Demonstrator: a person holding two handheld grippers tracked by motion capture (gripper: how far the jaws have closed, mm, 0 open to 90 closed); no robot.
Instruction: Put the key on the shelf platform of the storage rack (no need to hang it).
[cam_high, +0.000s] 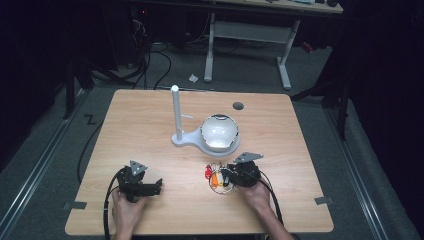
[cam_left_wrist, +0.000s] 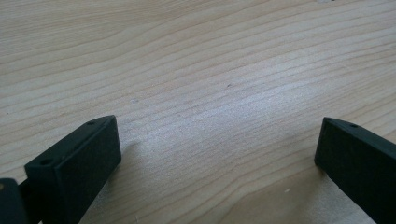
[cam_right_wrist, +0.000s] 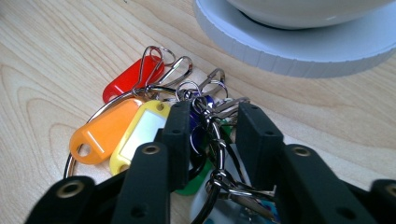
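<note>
A bunch of key tags (cam_high: 216, 177) on a big metal ring (cam_right_wrist: 215, 140) lies on the wooden table (cam_high: 150, 125), just in front of a white stand. In the right gripper view I see red (cam_right_wrist: 128, 78), orange (cam_right_wrist: 105, 133) and yellow (cam_right_wrist: 140, 133) tags, with green and blue ones under the jaws. My right gripper (cam_right_wrist: 215, 110) (cam_high: 227, 176) has its jaws drawn close around the ring and its clips. My left gripper (cam_high: 158, 186) (cam_left_wrist: 217, 135) rests open over bare wood at the front left, holding nothing.
The white stand has a round base (cam_high: 186, 139) (cam_right_wrist: 299, 53), a tall post (cam_high: 176, 112) and a shiny bowl (cam_high: 219, 132) (cam_right_wrist: 303, 9) on the base, close behind the key tags. A dark round hole (cam_high: 238, 105) sits near the table's far edge.
</note>
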